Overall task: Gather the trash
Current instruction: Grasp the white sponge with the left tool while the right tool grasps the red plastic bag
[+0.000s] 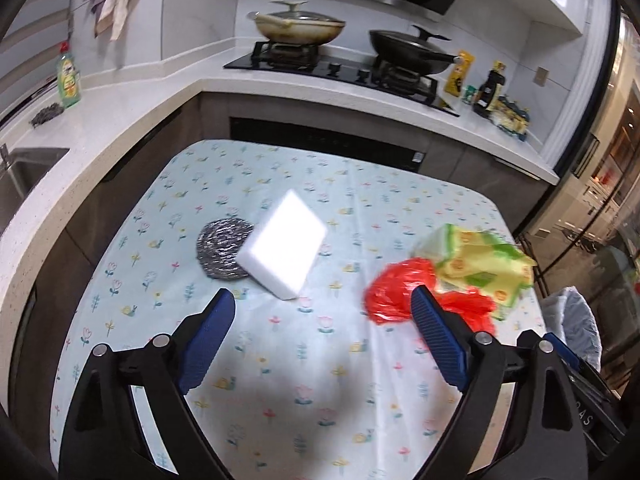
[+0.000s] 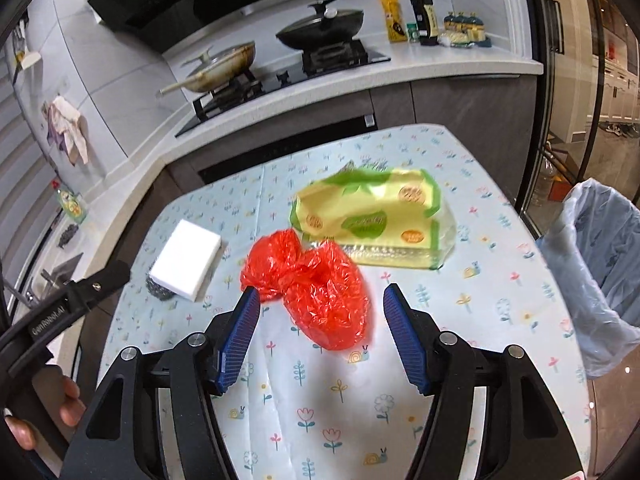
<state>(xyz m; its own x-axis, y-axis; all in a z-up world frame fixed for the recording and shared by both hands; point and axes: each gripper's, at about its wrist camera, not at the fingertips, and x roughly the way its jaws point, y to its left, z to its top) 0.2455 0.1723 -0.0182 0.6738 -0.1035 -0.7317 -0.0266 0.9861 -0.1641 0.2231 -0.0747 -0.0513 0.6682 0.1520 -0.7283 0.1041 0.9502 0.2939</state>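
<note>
- Slippage threatens: right tongs [image 2: 316, 304] gape empty over red plastic bag [image 2: 310, 292] on desk [image 2: 360, 420]; thin film may slide free.
- Left tongs [image 1: 320, 308], open too, could knock white sponge [image 1: 282, 244].

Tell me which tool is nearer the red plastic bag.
Right. The right tool has the red bag between its fingers; the left tool aims beside it, nearer the sponge.

Steel scourer [image 2: 158, 290] mostly behind white sponge [image 2: 186, 258]; bin liner [image 2: 592, 264] cropped at right.
</note>
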